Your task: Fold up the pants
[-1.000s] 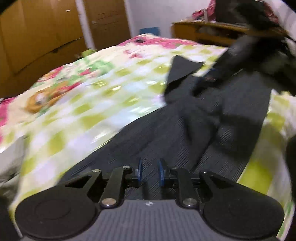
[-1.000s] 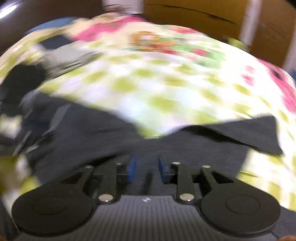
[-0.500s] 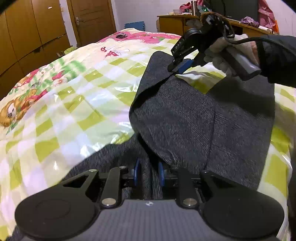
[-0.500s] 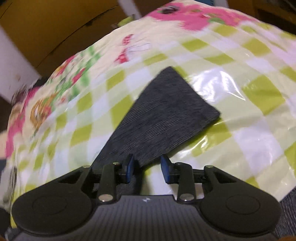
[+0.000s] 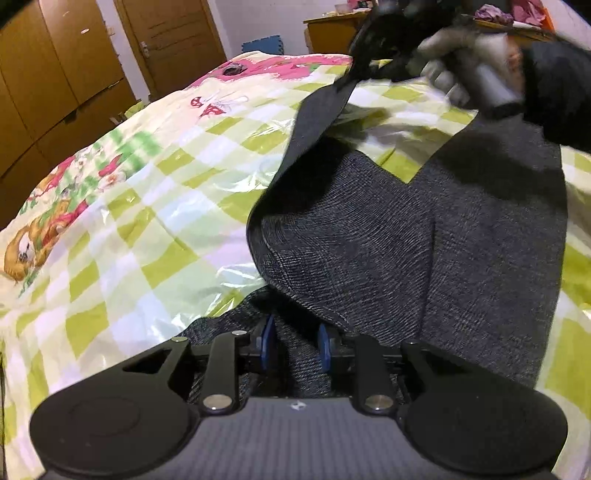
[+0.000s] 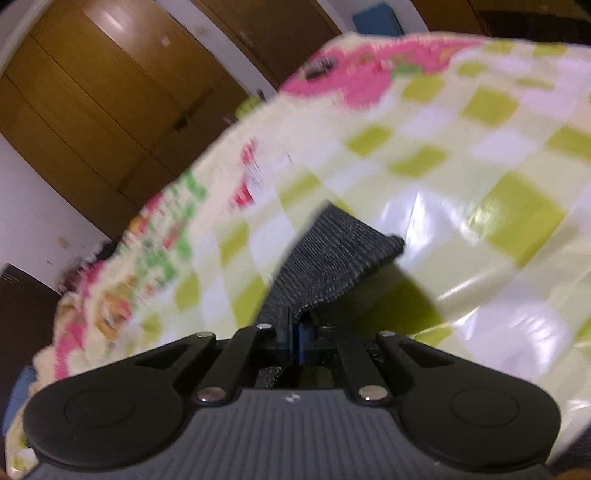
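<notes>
Dark grey pants (image 5: 424, 240) lie on a bed with a green-checked cover (image 5: 129, 221). My left gripper (image 5: 293, 349) sits low over the near part of the pants, its blue pads apart with cloth between them. My right gripper (image 6: 293, 338) is shut on the hem of one pant leg (image 6: 332, 258) and holds it lifted above the cover. In the left wrist view the right gripper (image 5: 351, 79) is at the far top, with the leg hanging from it in a steep band.
Wooden wardrobes (image 5: 55, 74) and a door (image 5: 173, 37) stand beyond the bed's far left side. A wooden desk (image 5: 332, 33) with clutter stands at the back right. The bed cover has a shiny plastic surface.
My right gripper has shut on the pant leg hem and lifted it off the cover. The left gripper has stayed over the near part of the pants.
</notes>
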Available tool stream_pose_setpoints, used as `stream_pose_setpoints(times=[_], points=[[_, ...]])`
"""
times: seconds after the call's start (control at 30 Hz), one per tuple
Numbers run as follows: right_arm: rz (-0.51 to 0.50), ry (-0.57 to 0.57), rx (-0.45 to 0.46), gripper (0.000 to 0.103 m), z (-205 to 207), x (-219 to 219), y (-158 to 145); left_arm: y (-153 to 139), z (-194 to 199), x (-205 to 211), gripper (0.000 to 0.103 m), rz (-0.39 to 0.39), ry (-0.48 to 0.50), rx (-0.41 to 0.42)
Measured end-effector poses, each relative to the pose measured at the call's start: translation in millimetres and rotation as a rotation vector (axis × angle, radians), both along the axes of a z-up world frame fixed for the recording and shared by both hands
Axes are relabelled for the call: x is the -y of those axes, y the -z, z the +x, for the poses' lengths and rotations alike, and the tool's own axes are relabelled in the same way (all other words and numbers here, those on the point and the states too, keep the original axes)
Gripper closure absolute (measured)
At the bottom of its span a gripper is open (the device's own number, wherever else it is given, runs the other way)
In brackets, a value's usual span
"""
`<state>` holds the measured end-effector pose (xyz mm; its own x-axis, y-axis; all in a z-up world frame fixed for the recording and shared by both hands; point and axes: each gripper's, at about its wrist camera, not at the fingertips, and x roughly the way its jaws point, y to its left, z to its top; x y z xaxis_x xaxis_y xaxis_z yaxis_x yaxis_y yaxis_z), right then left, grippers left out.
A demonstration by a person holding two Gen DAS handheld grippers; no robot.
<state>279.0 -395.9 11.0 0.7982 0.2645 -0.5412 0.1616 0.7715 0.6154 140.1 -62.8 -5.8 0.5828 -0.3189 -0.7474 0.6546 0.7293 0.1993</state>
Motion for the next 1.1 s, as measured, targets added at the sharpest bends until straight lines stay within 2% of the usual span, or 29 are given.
stream_pose_setpoints(times=[0.17, 0.27, 0.37, 0.47, 0.53, 0.57, 0.73, 0.87, 0.9, 1.03, 1.1], points=[[0.017, 0.042, 0.141, 0.099, -71.8, 48.0, -55.7, -17.3, -20.4, 25.2, 0.066, -0.022, 0.078, 0.018], [0.004, 0.098, 0.155, 0.099, -128.6, 84.3, -71.3, -17.2, -37.8, 47.6, 0.064, -0.030, 0.154, 0.005], [-0.021, 0.163, 0.112, 0.099, -183.0, 112.4, -61.7, -9.9, -54.6, 74.1, 0.064, -0.008, 0.227, -0.015], [-0.011, 0.200, 0.022, 0.099, -215.4, 127.4, -32.5, -4.6, -65.8, 94.8, 0.063, 0.009, 0.283, -0.041], [0.013, 0.211, -0.015, 0.097, -224.7, 133.1, -13.9, -3.2, -71.7, 104.8, 0.064, 0.035, 0.301, -0.039], [0.027, 0.220, -0.021, 0.093, -225.4, 135.1, -7.0, -3.9, -74.2, 109.3, 0.064, 0.048, 0.305, -0.032], [0.227, 0.265, 0.004, 0.093, -218.5, 154.9, 19.6, -8.3, -71.4, 116.2, 0.063, 0.069, 0.289, -0.054], [0.320, 0.318, 0.019, 0.093, -210.0, 167.3, 34.4, -9.1, -72.8, 124.5, 0.063, 0.084, 0.289, -0.050], [0.322, 0.326, 0.032, 0.097, -209.0, 170.4, 34.2, -9.4, -73.4, 127.5, 0.063, 0.087, 0.293, -0.048], [0.323, 0.330, 0.098, 0.098, -215.3, 175.6, 25.2, -9.7, -76.5, 138.3, 0.061, 0.088, 0.318, -0.051], [0.271, 0.325, 0.156, 0.098, -223.1, 173.1, 9.5, -10.4, -80.0, 144.5, 0.061, 0.088, 0.336, -0.047]])
